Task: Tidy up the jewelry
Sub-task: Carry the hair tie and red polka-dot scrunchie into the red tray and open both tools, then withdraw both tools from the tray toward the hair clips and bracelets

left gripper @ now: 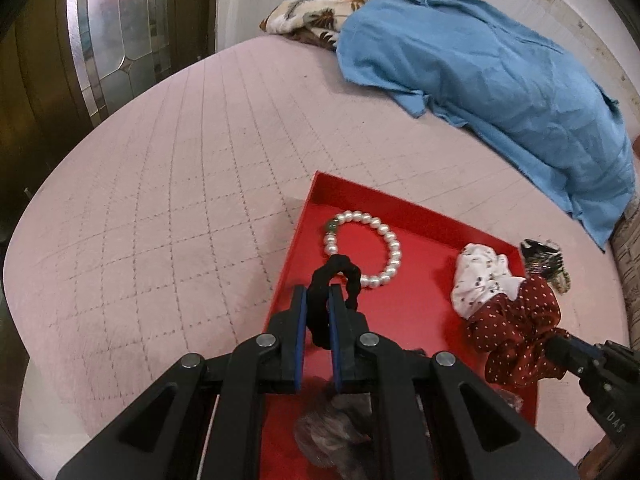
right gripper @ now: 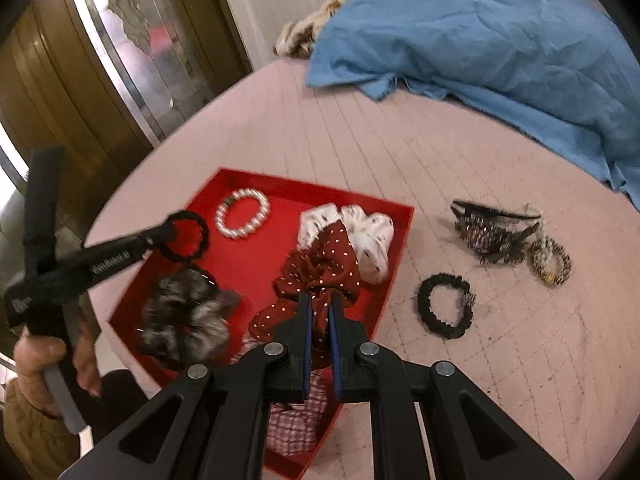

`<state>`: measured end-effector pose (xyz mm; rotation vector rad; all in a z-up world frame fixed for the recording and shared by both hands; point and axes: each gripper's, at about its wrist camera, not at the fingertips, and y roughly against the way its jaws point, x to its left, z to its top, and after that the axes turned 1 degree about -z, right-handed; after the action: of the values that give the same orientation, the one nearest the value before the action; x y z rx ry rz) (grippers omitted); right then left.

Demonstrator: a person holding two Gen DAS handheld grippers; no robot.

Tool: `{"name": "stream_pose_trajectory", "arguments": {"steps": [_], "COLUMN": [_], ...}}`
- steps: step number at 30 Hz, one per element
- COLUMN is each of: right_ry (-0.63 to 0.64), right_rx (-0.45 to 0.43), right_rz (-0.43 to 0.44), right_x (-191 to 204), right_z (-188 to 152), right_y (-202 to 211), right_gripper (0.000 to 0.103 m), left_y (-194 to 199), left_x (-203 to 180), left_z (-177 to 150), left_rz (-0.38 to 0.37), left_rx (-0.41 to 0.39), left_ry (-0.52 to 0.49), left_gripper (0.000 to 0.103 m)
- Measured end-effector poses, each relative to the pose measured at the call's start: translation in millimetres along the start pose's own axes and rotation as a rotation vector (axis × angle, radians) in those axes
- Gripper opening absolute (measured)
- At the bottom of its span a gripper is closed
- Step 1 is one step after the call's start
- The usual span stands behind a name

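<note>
2 claws, left claw (left gripper: 318, 294) pinching 1 black hair tie (left gripper: 334, 280), right claw (right gripper: 320, 304) 1 red scrunchie (right gripper: 320, 276)

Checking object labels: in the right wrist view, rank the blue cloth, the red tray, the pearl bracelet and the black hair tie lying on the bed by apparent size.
1. blue cloth
2. red tray
3. and 4. pearl bracelet and black hair tie look about alike; the tie lies nearer the camera, so unranked.

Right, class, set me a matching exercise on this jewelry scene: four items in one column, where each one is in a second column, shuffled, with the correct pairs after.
Items:
1. pearl bracelet
2. thin black hair tie
3. dark red dotted scrunchie
4. black beaded bracelet

Places:
A. gripped by the right tongs
B. on the pink quilt, outside the tray
C. lying free in the red tray
D. gripped by the left tongs

Pairs: 1-C, 2-D, 3-A, 4-B
</note>
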<state>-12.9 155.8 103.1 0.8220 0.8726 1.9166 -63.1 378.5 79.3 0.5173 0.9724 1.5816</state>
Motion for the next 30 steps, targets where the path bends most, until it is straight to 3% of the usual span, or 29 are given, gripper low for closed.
{"name": "stream_pose_trajectory", "arguments": {"steps": [11, 16, 18, 20, 23, 30], "right_ry": [0.011, 0.011, 0.014, 0.014, 0.008, -0.008], "right_rx": [0.040, 0.030, 0.022, 0.009, -0.010, -0.048], "right_rz": [-0.022, -0.003, -0.003, 0.000, 0.005, 0.012], "right_x": [-4.3, -2.9, -2.1, -2.3, -2.2, -7.3], "right_z": [-4.2, -6.3, -6.5, -7.3, -8.8, -18.7], "right_y": [-20.0, -16.6, -14.0, -8.9, 0.1, 24.3], "right_gripper": [0.010, 0.011, 0.019, 0.031, 0.040, 0.048], "left_y": [-6.4, 5.1, 12.4, 19.6, 32.6, 60.1], "left_x": [-1.1, -7.6, -10.6, -13.0, -16.5, -27.4], "left_z": [1.0, 0.4, 0.1, -0.5, -2.0, -8.8], "left_rz": [0.000, 0.000, 0.009, 0.014, 0.012, 0.008], "left_rx": [0.004, -0.020, -0.036, -0.048, -0.060, -0.084], "left_ry": [-0.004, -0.015, -0.016, -0.019, -0.017, -0.012], "left_gripper": [0.011, 0.044, 0.052, 0.052, 0.053, 0.056]}}
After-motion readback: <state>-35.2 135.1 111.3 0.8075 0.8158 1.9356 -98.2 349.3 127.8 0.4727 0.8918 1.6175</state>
